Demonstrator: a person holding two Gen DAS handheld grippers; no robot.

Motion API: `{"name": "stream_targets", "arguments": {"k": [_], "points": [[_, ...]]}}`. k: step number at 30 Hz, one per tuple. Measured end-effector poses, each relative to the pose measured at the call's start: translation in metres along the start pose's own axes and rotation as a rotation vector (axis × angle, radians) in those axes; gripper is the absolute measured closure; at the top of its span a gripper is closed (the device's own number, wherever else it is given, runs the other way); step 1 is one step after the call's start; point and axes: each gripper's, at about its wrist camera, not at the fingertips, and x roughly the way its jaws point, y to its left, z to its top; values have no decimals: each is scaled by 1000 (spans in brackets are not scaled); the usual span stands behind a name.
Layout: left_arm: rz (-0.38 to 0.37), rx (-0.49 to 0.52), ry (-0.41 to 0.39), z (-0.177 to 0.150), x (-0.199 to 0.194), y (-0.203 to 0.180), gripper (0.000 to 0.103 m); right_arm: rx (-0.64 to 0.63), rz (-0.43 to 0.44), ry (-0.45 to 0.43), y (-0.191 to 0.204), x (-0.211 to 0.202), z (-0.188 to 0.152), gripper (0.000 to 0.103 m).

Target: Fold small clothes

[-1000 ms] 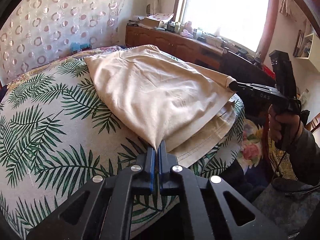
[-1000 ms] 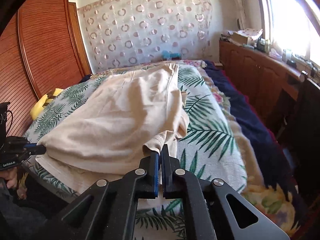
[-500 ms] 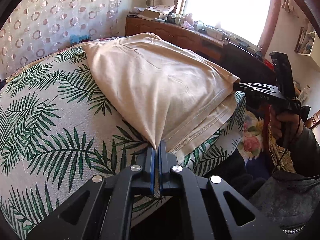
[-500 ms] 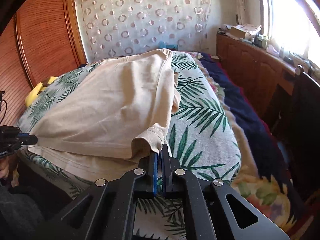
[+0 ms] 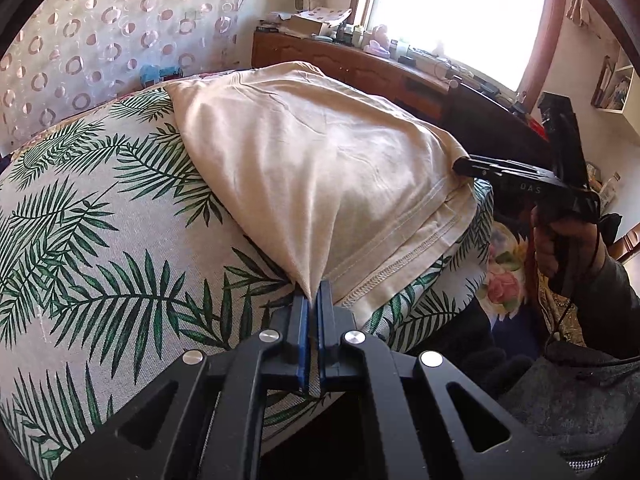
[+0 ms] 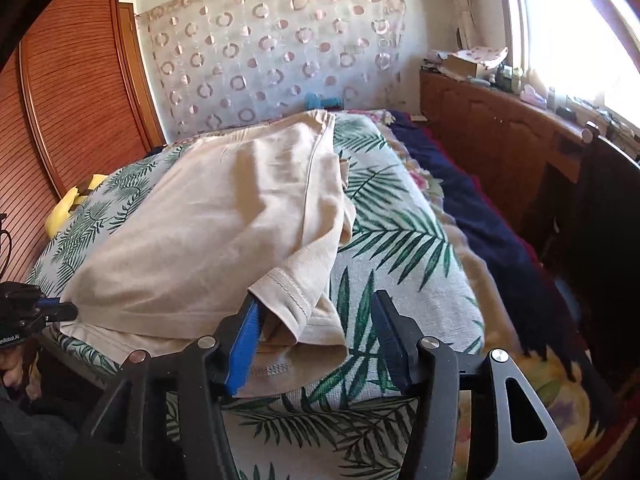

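A cream T-shirt (image 5: 320, 168) lies folded over on the palm-leaf bedspread (image 5: 100, 240), its upper layer drawn toward the near edge. My left gripper (image 5: 313, 300) is shut on the shirt's near corner. In the right wrist view the shirt (image 6: 224, 232) lies with its stitched sleeve hem (image 6: 288, 292) loose between the jaws of my right gripper (image 6: 316, 316), which is open. The right gripper also shows in the left wrist view (image 5: 464, 166) at the shirt's right corner. The left gripper shows in the right wrist view (image 6: 60, 310) at far left.
A wooden cabinet (image 6: 500, 140) with clutter runs under the window on the right. A dark blue blanket (image 6: 480, 216) lies along the bed's right side. A wooden wardrobe (image 6: 80, 92) stands at left. A yellow object (image 6: 66, 210) lies on the bed's far left edge.
My right gripper has opened and let go of the sleeve corner, which now rests on the lower layer. Both grippers had pulled the shirt's top layer toward the near edge. The left stays shut.
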Motion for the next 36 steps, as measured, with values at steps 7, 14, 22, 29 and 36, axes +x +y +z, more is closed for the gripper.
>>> {"name": "stream_targets", "arguments": {"k": [7,14,22,29,36], "points": [[-4,-6,-2,1,1,1,99,-17,-1,51,2,5,1,51],[8,11,-44,4,-7,-5,99,-26,87,74,6,6,3,94],[-18,-20,-178,52,-37,7,99,61,207,-55,-9,-8,36,96],[20,-52,-265,120,-29,46,99,-5,197,-178,-14,-6,99,96],[74,-76,-266,175,0,85,99,-25,189,-200,-15,36,141,96]]}}
